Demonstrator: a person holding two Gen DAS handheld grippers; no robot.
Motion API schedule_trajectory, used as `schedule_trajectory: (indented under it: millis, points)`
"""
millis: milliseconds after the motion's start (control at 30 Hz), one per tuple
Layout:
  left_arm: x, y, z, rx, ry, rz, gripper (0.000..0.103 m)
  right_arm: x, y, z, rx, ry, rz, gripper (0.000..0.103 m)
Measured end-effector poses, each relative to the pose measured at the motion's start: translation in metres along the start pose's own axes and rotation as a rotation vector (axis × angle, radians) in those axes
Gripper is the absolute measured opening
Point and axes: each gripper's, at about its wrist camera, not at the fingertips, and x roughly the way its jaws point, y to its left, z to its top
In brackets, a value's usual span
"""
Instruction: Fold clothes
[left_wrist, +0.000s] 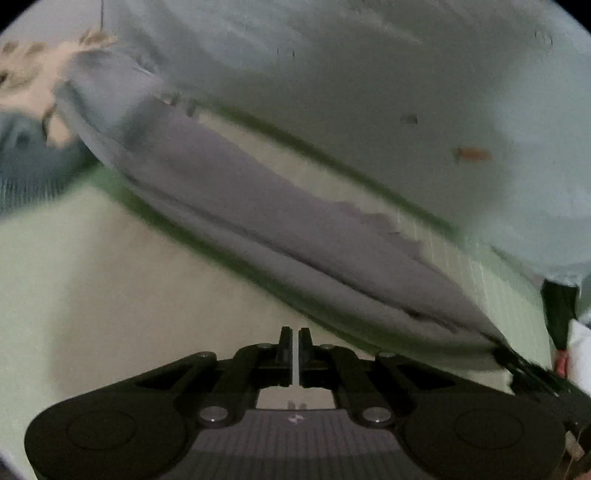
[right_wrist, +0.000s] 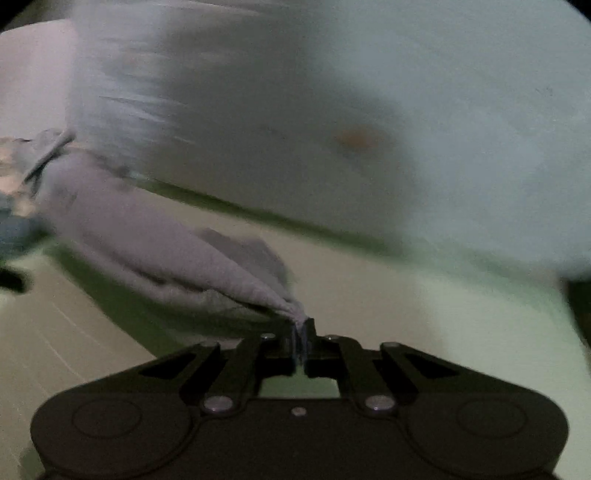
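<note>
Pinching a corner of the long grey cloth garment (right_wrist: 177, 240) in our right hand-held gripper (right_wrist: 302, 328), we keep our left hand-held gripper (left_wrist: 294, 338) nearly closed, empty.

Grey-lilac garment (right_wrist: 177, 240), soft knit, bunched into a long narrow band; lifted off the pale work surface (left_wrist: 110, 277), running diagonally; one corner pinched at the right gripper (right_wrist: 302, 332), cloth fanning out from there; left view shows same garment (left_wrist: 258, 206) stretched as a slanted strip, ragged upper edge, shadow beneath; heavy motion blur; far end unclear.
</note>
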Motion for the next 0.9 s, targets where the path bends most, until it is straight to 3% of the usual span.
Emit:
schedule_trajectory:
  millis: [33, 133, 233, 300, 367, 500, 800, 900]
  points:
    - [0.0, -0.004, -0.008, -0.005, 0.013, 0.012, 0.018, -0.003, -0.023, -0.011, 0.031, 0.035, -0.044, 0.003]
    - [0.002, -0.012, -0.021, -0.04, 0.032, 0.067, 0.025, -0.016, -0.075, -0.037, 0.033, 0.097, -0.17, 0.004]
    - [0.006, -0.012, -0.018, -0.067, 0.025, 0.099, 0.028, -0.023, -0.094, -0.038, 0.082, 0.078, -0.168, 0.013]
    - [0.009, -0.013, -0.01, -0.061, 0.01, 0.128, 0.038, -0.025, -0.101, -0.036, 0.116, 0.057, -0.157, 0.036]
    - [0.012, -0.009, 0.0, -0.061, -0.002, 0.156, 0.044, -0.027, -0.108, -0.034, 0.15, 0.037, -0.147, 0.038]
    - [0.032, -0.003, 0.024, -0.06, 0.012, 0.188, 0.051, -0.026, -0.113, -0.024, 0.198, -0.008, -0.118, 0.072]
    - [0.095, 0.017, 0.079, -0.014, 0.097, 0.227, 0.07, 0.067, -0.096, 0.008, 0.21, 0.124, -0.082, 0.075]
    - [0.118, 0.025, 0.092, 0.011, 0.131, 0.224, 0.073, 0.099, -0.091, 0.019, 0.213, 0.168, -0.07, 0.078]
